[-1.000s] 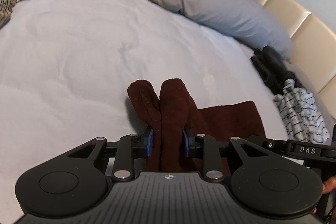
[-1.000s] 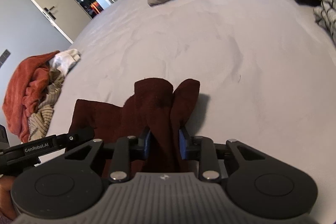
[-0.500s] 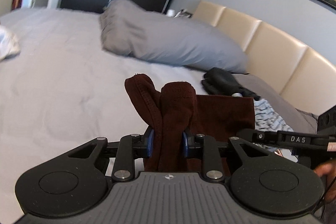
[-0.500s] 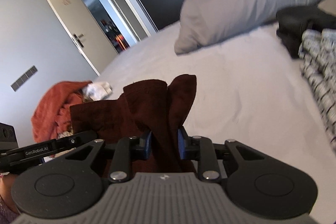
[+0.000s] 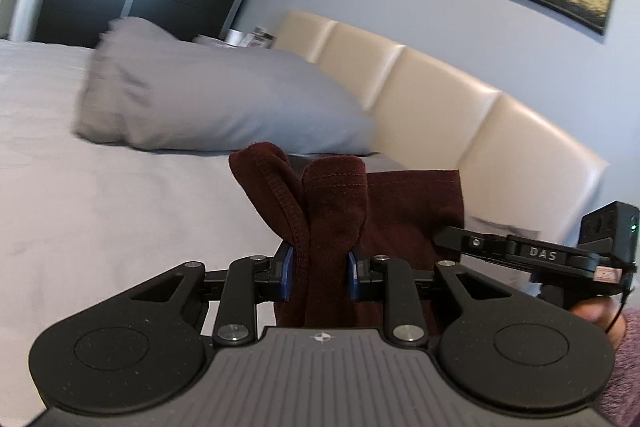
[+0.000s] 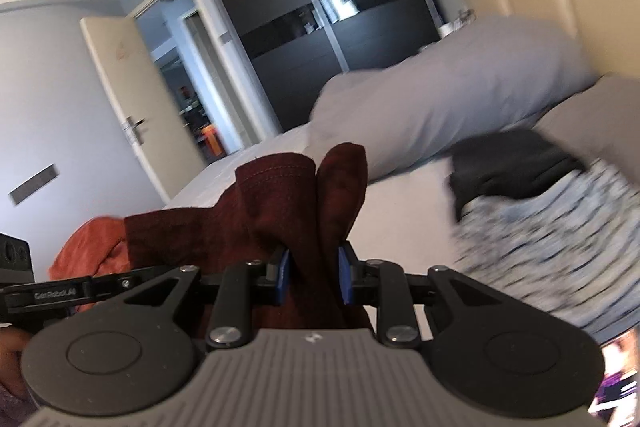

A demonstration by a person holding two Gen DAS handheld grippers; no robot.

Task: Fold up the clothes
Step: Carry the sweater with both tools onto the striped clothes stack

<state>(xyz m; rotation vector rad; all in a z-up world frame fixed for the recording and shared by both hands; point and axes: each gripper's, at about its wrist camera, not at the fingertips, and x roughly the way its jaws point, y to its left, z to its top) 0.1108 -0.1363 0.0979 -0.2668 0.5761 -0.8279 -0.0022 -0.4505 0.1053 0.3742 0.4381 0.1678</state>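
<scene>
Clamping the maroon garment (image 5: 336,211) in left gripper (image 5: 319,277) and right gripper (image 6: 312,279), stretching its edge lengthwise between them, bunched corners poking up, hanging above the bed (image 5: 100,211).

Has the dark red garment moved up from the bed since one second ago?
Yes. The dark red garment lay on the bed sheet before; now it hangs lifted, its top level with the grey pillow.

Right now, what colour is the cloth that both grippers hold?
Dark maroon garment, clearest in the left wrist view.
</scene>
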